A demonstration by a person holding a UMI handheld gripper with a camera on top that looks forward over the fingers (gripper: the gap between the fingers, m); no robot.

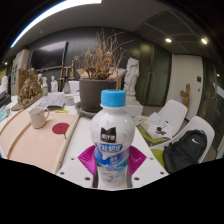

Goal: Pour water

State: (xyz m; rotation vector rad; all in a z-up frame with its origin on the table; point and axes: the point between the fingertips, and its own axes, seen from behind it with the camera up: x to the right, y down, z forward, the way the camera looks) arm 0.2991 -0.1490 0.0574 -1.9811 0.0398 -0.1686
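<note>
Upright, bottle (112,148) clamped in the gripper (113,162), cap on

Bottle (113,142) upright between jaws; potted plant (98,75) behind it; mug (39,117) left on table (40,150).

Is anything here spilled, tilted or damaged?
Nothing stands out. The bottle stands upright between the tool's fingers, its blue cap still on. The mug and plant pot beyond also stand upright; no spill shows.
</note>
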